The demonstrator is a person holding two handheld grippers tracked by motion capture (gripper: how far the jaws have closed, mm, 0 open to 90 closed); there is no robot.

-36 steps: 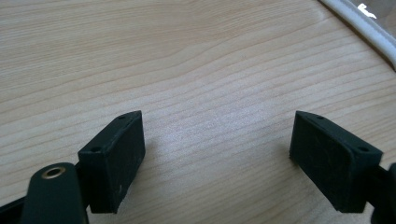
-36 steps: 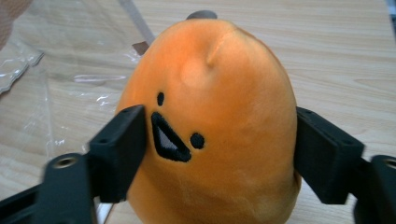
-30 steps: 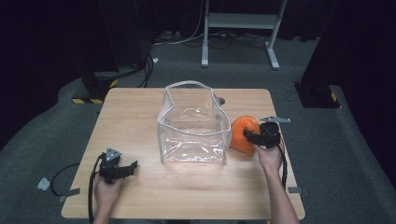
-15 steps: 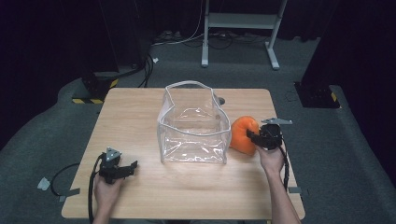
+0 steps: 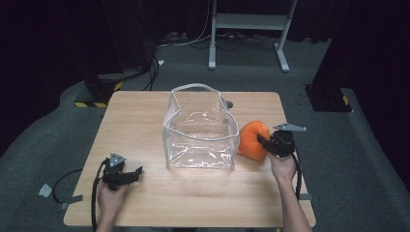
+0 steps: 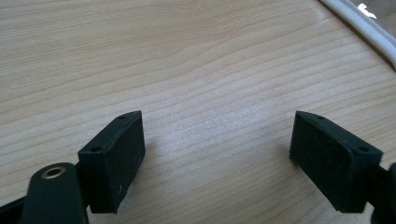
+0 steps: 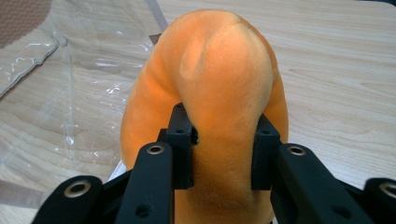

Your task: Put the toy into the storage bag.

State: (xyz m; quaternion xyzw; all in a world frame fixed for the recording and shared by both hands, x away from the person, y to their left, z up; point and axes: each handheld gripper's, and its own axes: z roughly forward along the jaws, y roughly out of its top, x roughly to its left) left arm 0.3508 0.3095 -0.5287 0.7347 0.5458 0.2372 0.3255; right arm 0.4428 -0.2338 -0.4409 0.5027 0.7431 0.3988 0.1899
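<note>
Little has shifted over the last second: the orange plush toy (image 5: 251, 140) stays pinched in the right hand-held gripper (image 5: 263, 141), whose jaws press into its soft body just beside the right wall of the clear plastic bag (image 5: 200, 130) standing mid-surface. Near the wooden surface's (image 5: 145, 116) front left corner, the left hand-held gripper (image 5: 137, 172) stays low, jaws spread wide and holding nothing.

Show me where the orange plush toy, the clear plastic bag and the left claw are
orange plush toy (image 7: 224, 70): right gripper view, on its rounded top above the pinch.
clear plastic bag (image 5: 200, 145): high view, on its near front wall.
left claw (image 6: 217, 154): left gripper view, midway between its two open tips, over the wood.
</note>
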